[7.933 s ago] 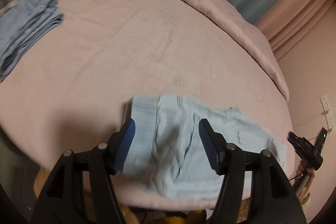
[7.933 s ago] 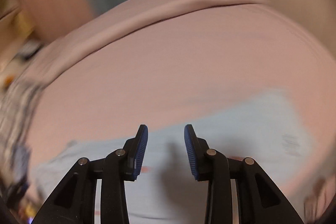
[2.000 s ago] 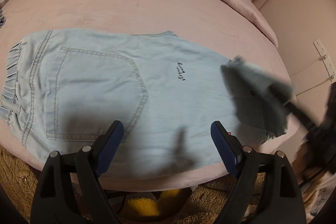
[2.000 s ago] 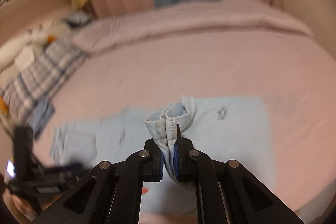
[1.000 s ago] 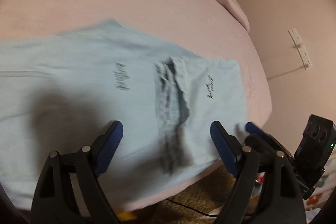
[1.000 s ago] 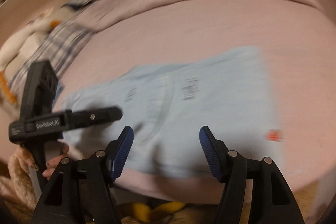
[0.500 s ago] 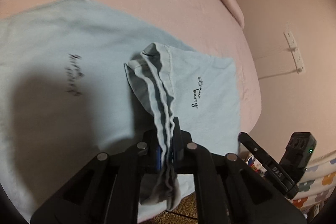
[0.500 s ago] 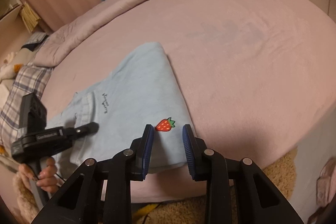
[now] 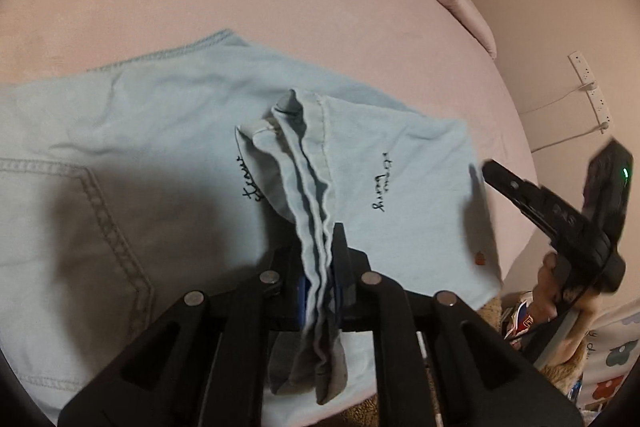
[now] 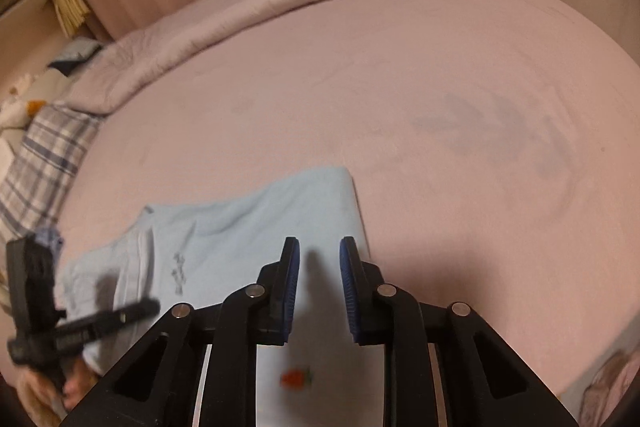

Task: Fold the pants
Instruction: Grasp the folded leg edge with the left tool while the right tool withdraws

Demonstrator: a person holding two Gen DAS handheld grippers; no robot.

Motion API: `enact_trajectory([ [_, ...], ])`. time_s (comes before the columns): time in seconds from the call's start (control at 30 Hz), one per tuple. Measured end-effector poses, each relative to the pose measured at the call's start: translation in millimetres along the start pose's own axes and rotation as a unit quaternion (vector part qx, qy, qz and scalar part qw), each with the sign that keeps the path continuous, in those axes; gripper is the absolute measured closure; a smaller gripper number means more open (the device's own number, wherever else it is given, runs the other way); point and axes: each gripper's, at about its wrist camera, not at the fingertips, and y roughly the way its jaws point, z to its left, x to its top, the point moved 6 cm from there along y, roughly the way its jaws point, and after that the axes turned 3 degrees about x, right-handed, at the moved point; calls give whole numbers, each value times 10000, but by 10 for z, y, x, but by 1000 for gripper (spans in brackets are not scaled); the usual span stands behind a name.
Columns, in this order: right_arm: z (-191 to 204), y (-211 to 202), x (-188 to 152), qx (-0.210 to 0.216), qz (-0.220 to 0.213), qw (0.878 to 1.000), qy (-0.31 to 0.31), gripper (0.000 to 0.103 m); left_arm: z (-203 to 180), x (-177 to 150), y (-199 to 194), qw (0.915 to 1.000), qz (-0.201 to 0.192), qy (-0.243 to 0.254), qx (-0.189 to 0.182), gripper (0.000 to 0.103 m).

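Nearest, the left gripper (image 9: 320,291) pinches a bunched, rippled hem of the light-blue denim pants (image 9: 160,155) tight between its blue ribbed pads, while the right gripper (image 10: 319,291), its jaws having just been narrowing, stands slightly apart over the cloth's near edge, gripping nothing. Beyond, the pants lie flat on the soft pink bed (image 10: 440,107), stitched pocket (image 9: 80,227) showing, a small strawberry patch (image 10: 295,378) by the fold. Farther back sits a checked pillow (image 10: 44,163).
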Motion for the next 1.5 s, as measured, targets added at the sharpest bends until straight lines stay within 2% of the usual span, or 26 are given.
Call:
enact_trajectory([
  [0.07,15,182,8,-16,257,9996,-65,80,10,12,1,10000,-2,-10,-37,90],
  [0.13,6,349,-60,-210,466,9986,-149,81,23,8,-7,10000,29,-37,-63,90],
  [0.2,26,361,-121,-283,404,9984,-263,81,90,-26,-61,10000,39,-24,-64,89],
  [0.53,-18,88,-491,-314,354,9985,-277,81,109,-344,-229,9999,119,-9,-118,85],
  [0.67,-71,12,-546,-263,403,9985,-266,81,158,-421,-276,9998,141,13,-122,80],
  [0.83,-62,-79,-653,-201,454,9985,-213,81,143,-498,-306,9999,103,102,-34,79],
  [1.03,-166,-329,-662,22,450,9990,81,80,181,-542,-343,9996,194,-50,-220,76],
  [1.1,-229,-392,-634,5,375,9992,161,77,176,-550,-351,9996,187,-25,-228,74],
  [1.17,-334,-443,-642,-33,300,9992,270,59,160,-548,-333,9996,163,17,-218,73],
  [1.23,-441,-443,-703,36,323,9983,477,57,153,-538,-310,9997,125,35,-189,77],
  [1.27,-480,-413,-748,124,410,9975,565,57,173,-536,-312,9999,82,22,-138,82],
  [1.33,-499,-303,-795,394,578,9947,749,57,172,-554,-310,9999,54,-15,-131,84],
  [1.4,-497,-288,-838,518,593,9936,811,60,167,-551,-348,9999,-8,-7,-110,85],
  [1.47,-518,-327,-839,514,500,9945,765,83,136,-549,-394,9999,-89,80,-87,86],
  [1.5,-504,-352,-818,520,453,9948,749,84,112,-549,-427,9997,-150,162,-48,86],
])
